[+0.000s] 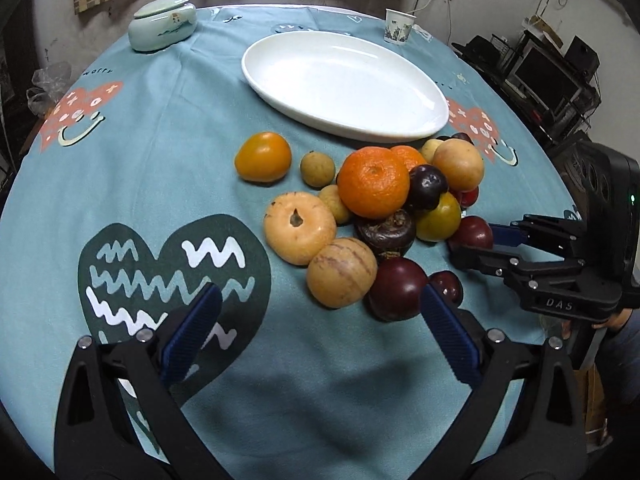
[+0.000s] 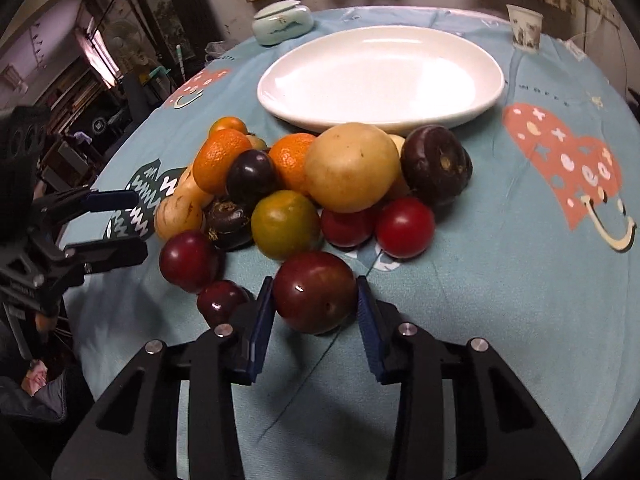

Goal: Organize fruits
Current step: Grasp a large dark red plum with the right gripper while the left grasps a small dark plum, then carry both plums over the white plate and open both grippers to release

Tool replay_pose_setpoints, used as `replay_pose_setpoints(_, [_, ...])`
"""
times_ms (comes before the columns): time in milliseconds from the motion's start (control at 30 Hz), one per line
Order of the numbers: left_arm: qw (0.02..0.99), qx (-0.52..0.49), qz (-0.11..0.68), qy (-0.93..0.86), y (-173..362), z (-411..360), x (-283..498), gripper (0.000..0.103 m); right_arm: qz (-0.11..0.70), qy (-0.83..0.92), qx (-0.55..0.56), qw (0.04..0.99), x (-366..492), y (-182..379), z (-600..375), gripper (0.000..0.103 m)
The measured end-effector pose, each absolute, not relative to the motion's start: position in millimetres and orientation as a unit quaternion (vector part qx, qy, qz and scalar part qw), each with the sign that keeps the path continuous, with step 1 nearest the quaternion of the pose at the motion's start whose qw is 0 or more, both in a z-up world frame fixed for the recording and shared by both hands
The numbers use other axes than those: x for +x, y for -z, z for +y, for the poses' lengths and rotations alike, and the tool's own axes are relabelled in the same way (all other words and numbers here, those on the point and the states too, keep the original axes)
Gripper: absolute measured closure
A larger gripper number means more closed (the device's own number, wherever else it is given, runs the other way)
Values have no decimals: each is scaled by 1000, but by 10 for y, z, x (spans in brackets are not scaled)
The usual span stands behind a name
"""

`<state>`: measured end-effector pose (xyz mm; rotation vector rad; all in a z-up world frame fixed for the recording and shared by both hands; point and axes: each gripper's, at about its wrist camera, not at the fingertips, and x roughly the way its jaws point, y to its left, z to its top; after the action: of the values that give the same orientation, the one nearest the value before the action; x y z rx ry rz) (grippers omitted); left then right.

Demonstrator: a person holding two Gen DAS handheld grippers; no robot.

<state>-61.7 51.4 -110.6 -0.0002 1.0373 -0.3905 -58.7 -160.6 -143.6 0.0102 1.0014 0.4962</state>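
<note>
A heap of mixed fruit lies on the teal cloth in front of an empty white oval plate. It also shows in the right wrist view, with the plate behind it. My right gripper has its pads on both sides of a dark red plum at the near edge of the heap; the same plum shows in the left wrist view at the right gripper. My left gripper is open and empty, just short of a striped yellow fruit and another dark plum.
A pale green lidded jar stands at the back left and a paper cup at the back right. The round table's edge curves close on both sides. Shelves and electronics stand beyond the right edge.
</note>
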Motion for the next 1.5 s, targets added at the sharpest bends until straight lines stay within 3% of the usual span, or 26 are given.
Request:
replay_pose_setpoints(367, [864,2,464,195,1010,41,-1188,5,418,-191,-24,888,-936,1339,-1812,64])
replay_pose_setpoints(467, [883,55,423,197,989,-318,-1276,6,414,-189,-33,890,-1012,1312,-1877,64])
replay_pose_setpoints(500, [885,64,416,199,993,-383,-1278,9,411,-186,-36,892,-1023,1301,-1898,64])
replay_pose_setpoints(600, [873,72,428,222,1032,-538,-1198,35,410,-182,-29,893,-1060,1297,-2045,64])
replay_pose_setpoints(667, [861,88,447,225,1112,-608,-1088,67,410,-182,-27,893,-1052,1299,-2116,64])
replay_pose_setpoints(867, [857,104,455,219,1121,-643,-986,58,413,-196,4,889,-1028,1334,-2271,64])
replay_pose_setpoints(933, [855,125,457,211,1160,-647,-1014,49,408,-202,2,890,-1043,1314,-2265,64])
replay_pose_setpoints(1133, [855,168,445,204,1236,-779,-1032,46,405,-220,-11,887,-1061,1302,-2228,64])
replay_pose_setpoints(1300, [859,187,438,186,1288,-861,-996,52,404,-217,-15,889,-1081,1292,-2236,64])
replay_pose_setpoints(1367, [865,182,436,171,1268,-806,-971,74,404,-214,-16,889,-1093,1288,-2249,64])
replay_pose_setpoints(1500, [861,178,440,182,1245,-740,-988,74,405,-209,-20,890,-1096,1275,-2258,64])
